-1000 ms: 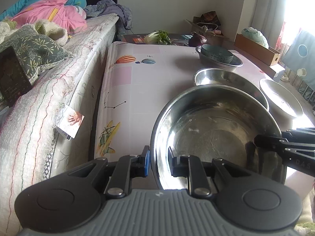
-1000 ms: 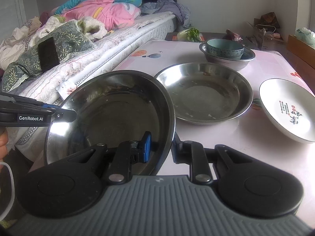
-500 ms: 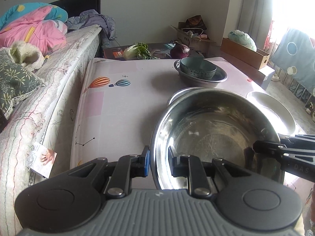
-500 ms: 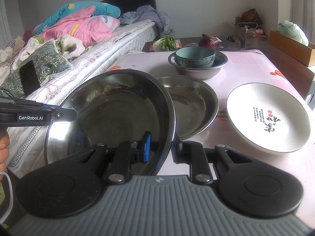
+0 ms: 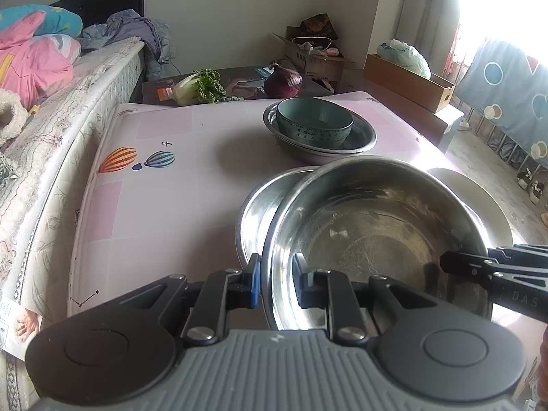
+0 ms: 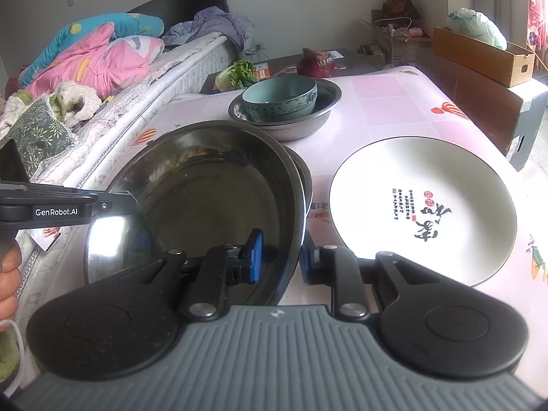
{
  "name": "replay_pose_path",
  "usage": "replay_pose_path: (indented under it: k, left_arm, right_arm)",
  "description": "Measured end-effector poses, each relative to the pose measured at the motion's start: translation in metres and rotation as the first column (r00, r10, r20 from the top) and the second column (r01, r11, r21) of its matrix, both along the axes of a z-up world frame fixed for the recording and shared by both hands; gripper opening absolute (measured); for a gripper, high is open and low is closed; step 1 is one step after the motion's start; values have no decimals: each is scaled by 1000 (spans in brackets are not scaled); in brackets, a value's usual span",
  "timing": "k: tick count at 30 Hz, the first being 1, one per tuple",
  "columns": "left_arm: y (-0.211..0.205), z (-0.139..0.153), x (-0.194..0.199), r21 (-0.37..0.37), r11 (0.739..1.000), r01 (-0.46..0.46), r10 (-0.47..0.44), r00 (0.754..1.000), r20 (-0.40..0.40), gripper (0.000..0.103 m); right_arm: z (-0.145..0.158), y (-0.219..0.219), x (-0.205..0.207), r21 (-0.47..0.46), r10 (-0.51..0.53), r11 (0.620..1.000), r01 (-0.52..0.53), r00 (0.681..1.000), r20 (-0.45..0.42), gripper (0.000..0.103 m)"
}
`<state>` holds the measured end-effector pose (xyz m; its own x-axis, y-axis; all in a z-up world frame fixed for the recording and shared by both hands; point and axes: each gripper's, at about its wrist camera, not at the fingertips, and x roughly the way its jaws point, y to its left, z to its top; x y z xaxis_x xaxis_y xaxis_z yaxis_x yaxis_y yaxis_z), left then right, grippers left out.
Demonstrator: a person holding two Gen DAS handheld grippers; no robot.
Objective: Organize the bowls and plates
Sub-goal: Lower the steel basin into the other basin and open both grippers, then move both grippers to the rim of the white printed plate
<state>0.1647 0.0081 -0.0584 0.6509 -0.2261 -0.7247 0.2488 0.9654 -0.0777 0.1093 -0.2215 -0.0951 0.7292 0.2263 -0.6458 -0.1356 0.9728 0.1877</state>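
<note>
Both tongs (image 5: 276, 282) (image 6: 281, 257) grip the steel basin (image 5: 370, 236); only the right view shows the white plate's (image 6: 423, 210) print

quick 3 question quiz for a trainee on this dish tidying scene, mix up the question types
1. True or false: the large steel basin is gripped on its rim by both the left gripper and the right gripper.
2. Multiple choice: the teal ceramic bowl sits A) on the white printed plate, B) inside a grey metal bowl, C) on the bed.
3. Fill in: directly beneath the held basin lies a second ____ basin on the pink table.

Key: 1 true; 2 B; 3 steel.
</note>
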Motion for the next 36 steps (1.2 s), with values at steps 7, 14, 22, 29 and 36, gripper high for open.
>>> replay_pose_path:
  k: [7,14,22,29,36]
  left_arm:
    - [-6,-8,17,-2,1000,7,-7,1000,-27,20]
    - [-7,-8,20,-31,999,13,-13,1000,-13,21]
    - [2,-4,18,-61,998,-18,19,1000,4,40]
    - [7,1,9,-96,994,-42,43,999,7,51]
    - [2,10,-9,-115,993,-39,42,999,23,66]
  right_arm:
    - [-4,-4,14,-5,-21,1000,21,1000,-15,23]
    - [1,2,23,-58,-31,998,32,999,14,34]
    - [3,3,24,-83,-44,996,45,999,24,41]
    - [8,-7,14,-63,-68,996,70,997,37,51]
    - [8,-25,-2,14,-97,995,97,995,18,55]
